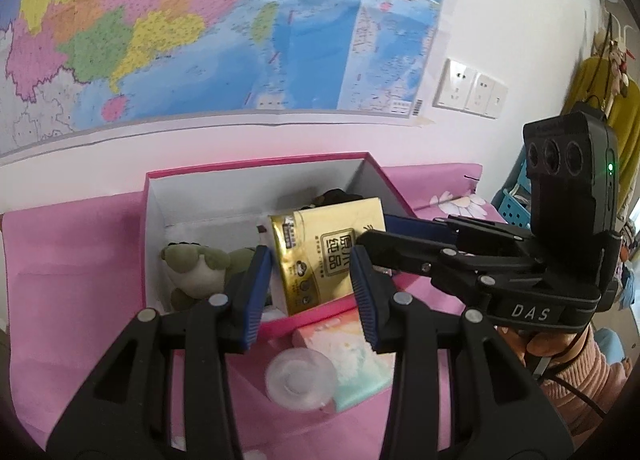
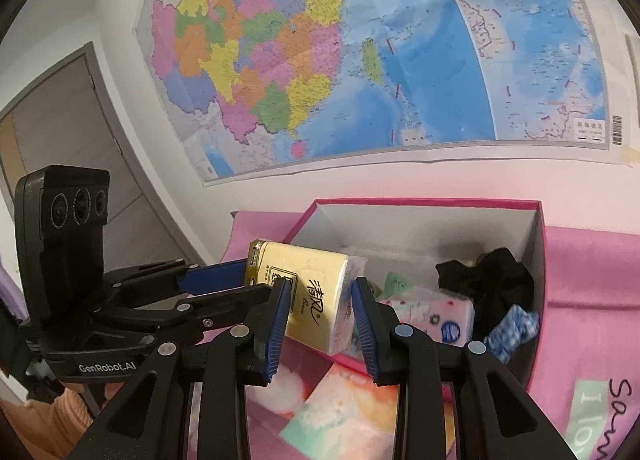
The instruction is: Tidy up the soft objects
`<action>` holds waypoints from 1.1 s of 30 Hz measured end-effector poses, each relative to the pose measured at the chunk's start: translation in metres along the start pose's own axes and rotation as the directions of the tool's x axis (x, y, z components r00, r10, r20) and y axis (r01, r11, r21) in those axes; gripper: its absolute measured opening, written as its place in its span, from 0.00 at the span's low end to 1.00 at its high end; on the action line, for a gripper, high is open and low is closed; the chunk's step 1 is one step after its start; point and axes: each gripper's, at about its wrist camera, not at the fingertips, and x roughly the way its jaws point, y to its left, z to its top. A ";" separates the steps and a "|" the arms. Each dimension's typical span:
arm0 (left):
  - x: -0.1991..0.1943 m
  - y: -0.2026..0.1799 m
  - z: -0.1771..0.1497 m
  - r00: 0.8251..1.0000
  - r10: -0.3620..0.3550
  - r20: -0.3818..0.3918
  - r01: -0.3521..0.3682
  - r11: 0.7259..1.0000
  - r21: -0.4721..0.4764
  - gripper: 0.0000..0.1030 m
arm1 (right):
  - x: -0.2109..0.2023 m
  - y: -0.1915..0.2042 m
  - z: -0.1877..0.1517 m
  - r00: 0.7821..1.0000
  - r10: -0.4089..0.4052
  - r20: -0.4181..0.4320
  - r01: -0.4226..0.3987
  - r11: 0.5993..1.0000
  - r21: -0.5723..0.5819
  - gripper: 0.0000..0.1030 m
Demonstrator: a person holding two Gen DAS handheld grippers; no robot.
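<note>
A gold tissue pack [image 1: 320, 256] is held over the near edge of a pink box [image 1: 256, 168]. In the right wrist view the same pack [image 2: 316, 292] sits between my right gripper's [image 2: 320, 300] blue pads, and my left gripper's fingers [image 2: 216, 280] also press its far end. My left gripper [image 1: 308, 284] frames the pack in its own view, and my right gripper [image 1: 384, 236] reaches in from the right. Inside the box lie a green plush toy [image 1: 196, 268], black cloth [image 2: 488, 280] and a blue-white cloth [image 2: 516, 324].
The box [image 2: 536, 260] stands on a pink sheet [image 1: 72, 272] against a wall with a large map [image 1: 200, 28]. A pastel tissue pack [image 1: 352, 364] and a clear round lid [image 1: 300, 380] lie in front of the box. Wall sockets [image 1: 472, 88] are at the right.
</note>
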 end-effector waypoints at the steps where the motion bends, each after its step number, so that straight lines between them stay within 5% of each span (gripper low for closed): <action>1: 0.003 0.003 0.001 1.000 -0.003 -0.006 0.003 1.000 -0.006 0.41 | 0.003 -0.001 0.002 1.000 -0.002 -0.002 0.002 1.000 0.003 0.31; 21: 0.073 0.025 0.017 0.986 -0.047 -0.158 0.035 0.996 -0.080 0.41 | 0.047 -0.044 0.010 0.995 -0.073 -0.070 0.079 0.993 0.085 0.33; 30: 0.060 0.024 0.013 0.992 -0.012 -0.122 0.004 0.998 -0.069 0.41 | 0.036 -0.046 0.008 0.992 -0.120 -0.042 0.123 0.988 0.088 0.35; 33: 0.044 0.023 0.007 0.997 0.008 -0.077 -0.012 0.999 -0.048 0.49 | 0.024 -0.042 0.003 0.991 -0.129 -0.026 0.130 0.989 0.068 0.39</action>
